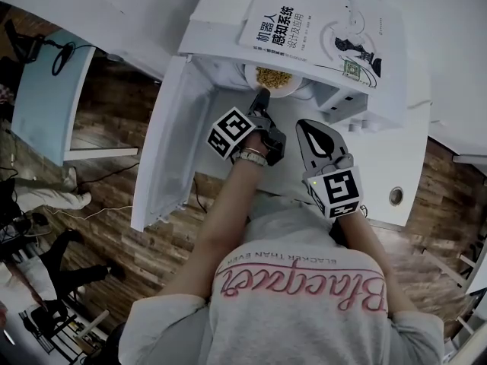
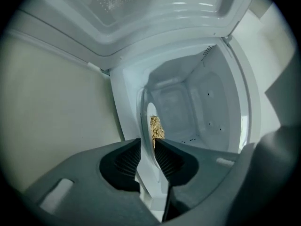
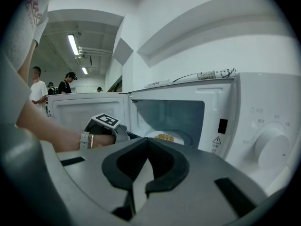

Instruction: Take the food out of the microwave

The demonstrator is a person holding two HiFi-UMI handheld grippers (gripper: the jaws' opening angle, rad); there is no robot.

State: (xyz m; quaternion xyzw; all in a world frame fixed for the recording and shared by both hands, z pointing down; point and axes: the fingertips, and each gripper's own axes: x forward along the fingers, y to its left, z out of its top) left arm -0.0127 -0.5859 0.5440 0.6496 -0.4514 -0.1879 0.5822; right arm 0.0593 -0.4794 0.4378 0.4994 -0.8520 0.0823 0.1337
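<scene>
The white microwave point(image 1: 221, 21) stands with its door point(image 1: 171, 143) swung open to the left. A white plate point(image 1: 293, 90) with yellowish food point(image 1: 274, 76) sits at the front of the cavity. My left gripper point(image 1: 261, 97) reaches into the opening, rolled on its side. In the left gripper view the plate's rim point(image 2: 146, 121) stands edge-on between the pads of my left gripper point(image 2: 147, 145), which press on it, with the food point(image 2: 156, 128) just beyond. My right gripper point(image 1: 304, 126) hangs in front of the microwave, right of the plate, with nothing in it. Its fingertips meet in the right gripper view point(image 3: 148, 141).
A book point(image 1: 304, 21) lies on top of the microwave. The control panel with a dial point(image 3: 268, 142) is at the right of the cavity. A light desk point(image 1: 46, 97) stands far left over the wood floor. Several people point(image 3: 37, 86) stand in the background.
</scene>
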